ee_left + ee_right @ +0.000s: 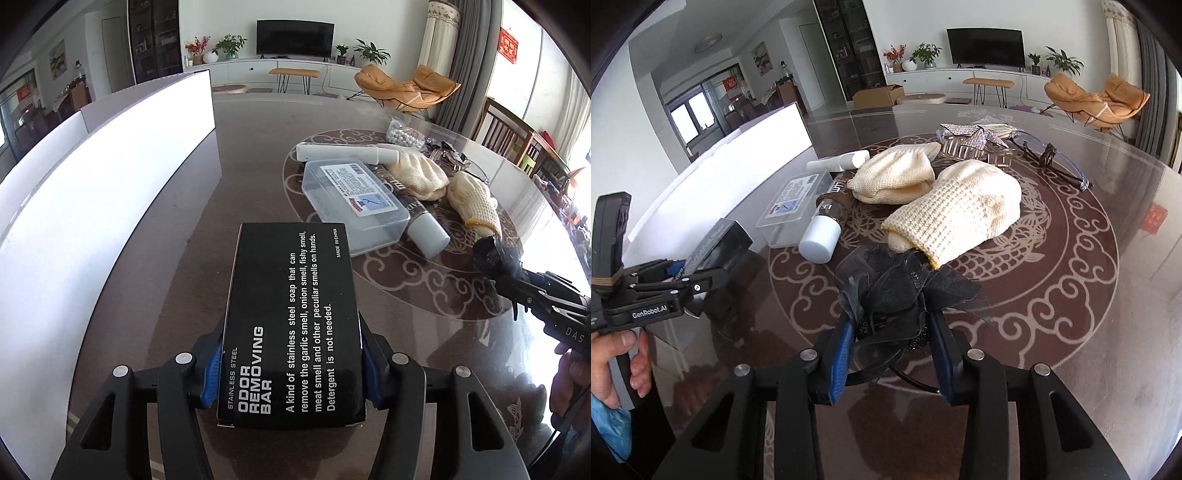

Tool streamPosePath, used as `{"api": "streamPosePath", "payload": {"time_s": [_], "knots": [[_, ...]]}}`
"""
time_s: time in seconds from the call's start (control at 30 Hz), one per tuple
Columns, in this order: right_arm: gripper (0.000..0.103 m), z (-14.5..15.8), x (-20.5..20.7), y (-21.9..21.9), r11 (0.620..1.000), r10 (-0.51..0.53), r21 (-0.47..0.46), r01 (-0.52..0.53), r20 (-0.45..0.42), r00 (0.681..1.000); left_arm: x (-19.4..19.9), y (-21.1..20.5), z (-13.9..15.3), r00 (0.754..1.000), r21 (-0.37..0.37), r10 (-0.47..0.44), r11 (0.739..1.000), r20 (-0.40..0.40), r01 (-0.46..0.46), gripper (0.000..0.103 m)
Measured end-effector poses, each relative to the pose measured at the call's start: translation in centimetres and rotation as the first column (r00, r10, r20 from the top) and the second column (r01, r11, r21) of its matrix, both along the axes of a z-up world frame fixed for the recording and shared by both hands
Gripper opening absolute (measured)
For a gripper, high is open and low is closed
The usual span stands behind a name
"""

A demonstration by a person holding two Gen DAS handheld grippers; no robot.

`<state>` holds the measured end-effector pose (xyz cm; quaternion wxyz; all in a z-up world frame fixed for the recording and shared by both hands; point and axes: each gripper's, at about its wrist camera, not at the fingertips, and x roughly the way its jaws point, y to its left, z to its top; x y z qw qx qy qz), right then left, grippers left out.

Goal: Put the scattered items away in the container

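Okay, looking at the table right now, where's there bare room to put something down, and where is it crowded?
Bare tabletop runs between the white container and the clear plastic box. More lies right of the glasses. Crowded: box, tube, knit gloves and hair clips cluster mid-table.

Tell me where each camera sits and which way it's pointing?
Left wrist: behind the left claw, looking down over the black box it grips; right claw at right.
Right wrist: behind the right claw, which holds black lace trim; left claw and a hand at left.
Shared: cream gloves, clear case, white container.
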<state>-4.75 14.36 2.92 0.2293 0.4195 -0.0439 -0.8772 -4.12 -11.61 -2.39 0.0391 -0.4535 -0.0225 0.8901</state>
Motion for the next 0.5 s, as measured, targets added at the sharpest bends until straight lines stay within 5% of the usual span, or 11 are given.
{"api": "streamPosePath", "payload": {"time_s": [0.27,0.5], "knots": [[0.039,2.0,3.8,0.9,0.996,-0.012,-0.093,0.014,0.027,1.000,2.7,1.1,1.7,0.999,0.076,-0.034,0.996,-0.020,0.035,0.058],[0.039,9.4,1.2,-9.1,0.972,0.162,-0.166,-0.169,-0.055,0.985,4.2,-8.0,9.4,0.988,0.119,0.093,0.990,-0.126,-0.078,0.058]]}}
